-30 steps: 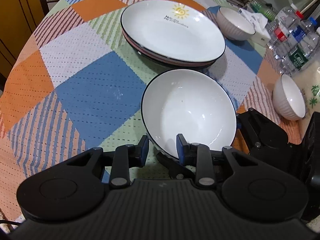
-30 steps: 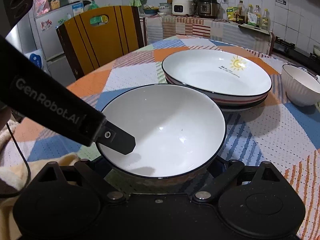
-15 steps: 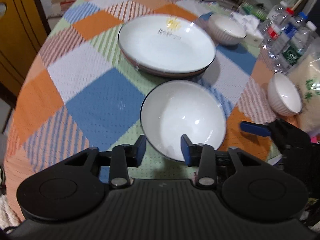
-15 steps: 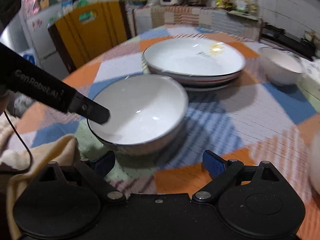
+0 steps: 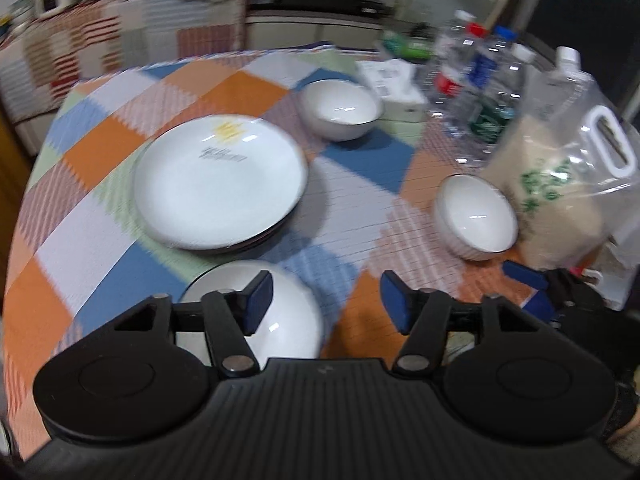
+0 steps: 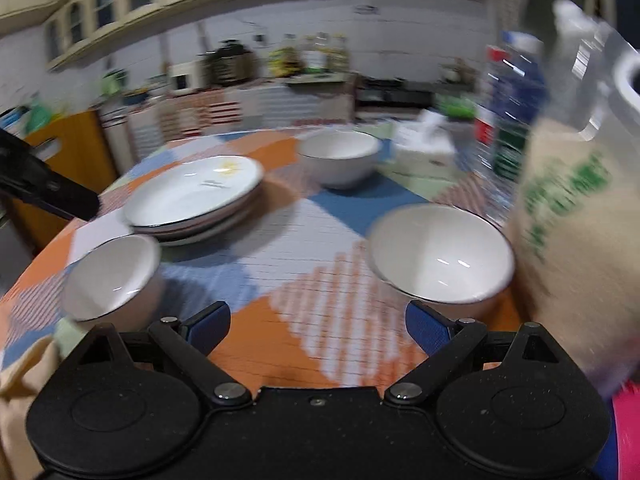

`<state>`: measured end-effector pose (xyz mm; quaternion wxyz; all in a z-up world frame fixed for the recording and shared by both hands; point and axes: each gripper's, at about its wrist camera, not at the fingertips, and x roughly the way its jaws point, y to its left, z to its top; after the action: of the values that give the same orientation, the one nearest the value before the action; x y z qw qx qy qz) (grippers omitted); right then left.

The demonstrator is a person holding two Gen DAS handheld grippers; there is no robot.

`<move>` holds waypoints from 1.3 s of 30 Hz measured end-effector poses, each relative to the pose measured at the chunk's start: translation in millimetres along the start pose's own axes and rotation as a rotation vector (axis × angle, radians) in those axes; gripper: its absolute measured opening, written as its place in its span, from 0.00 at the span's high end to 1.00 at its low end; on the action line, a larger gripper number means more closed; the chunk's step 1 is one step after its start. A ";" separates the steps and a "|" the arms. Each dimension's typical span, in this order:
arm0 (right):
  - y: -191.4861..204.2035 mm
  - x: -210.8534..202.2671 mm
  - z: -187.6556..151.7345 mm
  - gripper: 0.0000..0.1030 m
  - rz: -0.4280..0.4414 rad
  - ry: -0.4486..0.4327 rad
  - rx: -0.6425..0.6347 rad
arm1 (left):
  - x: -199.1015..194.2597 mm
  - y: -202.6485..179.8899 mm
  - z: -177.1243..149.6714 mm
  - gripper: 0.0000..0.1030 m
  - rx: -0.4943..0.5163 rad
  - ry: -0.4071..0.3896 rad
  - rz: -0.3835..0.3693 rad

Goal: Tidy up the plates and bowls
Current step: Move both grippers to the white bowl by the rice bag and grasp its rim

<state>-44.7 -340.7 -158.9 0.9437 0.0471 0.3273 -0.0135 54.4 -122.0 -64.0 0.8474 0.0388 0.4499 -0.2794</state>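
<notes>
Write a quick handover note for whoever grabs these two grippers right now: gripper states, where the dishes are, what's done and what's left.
Left hand-held gripper: open, empty, above the large bowl.
Right hand-held gripper: open, empty, facing the bowl by the rice bag.
Plate stack sits mid-table; another small bowl is behind it.
Done: plates stacked.
Left: all three bowls are apart on the tablecloth; probably gather them together.

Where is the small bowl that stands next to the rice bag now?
In the right wrist view the small bowl sits on the tablecloth at the right, just ahead of the right gripper, beside the rice bag; in the left wrist view it is at the right too.
</notes>
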 end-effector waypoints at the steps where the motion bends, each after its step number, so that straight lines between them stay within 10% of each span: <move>1: -3.7 6.2 1.1 0.06 -0.019 0.016 0.009 | 2.6 -5.1 3.5 0.39 0.013 0.000 -0.007; 13: -49.4 55.2 -3.8 0.12 -0.186 0.130 0.178 | 84.2 -76.5 20.7 0.30 0.095 0.132 -0.083; 33: -49.1 85.6 -2.9 0.05 -0.171 0.092 0.004 | 187.4 -99.9 32.7 0.35 0.017 0.157 -0.080; 39: -49.2 90.5 -0.1 0.02 -0.158 0.104 0.006 | 189.6 -100.5 33.6 0.76 -0.030 0.151 -0.147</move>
<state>23.6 -389.2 -218.9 0.9212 0.0244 0.3785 -0.0865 111.5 -300.3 -174.1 0.7888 0.0137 0.5181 -0.3304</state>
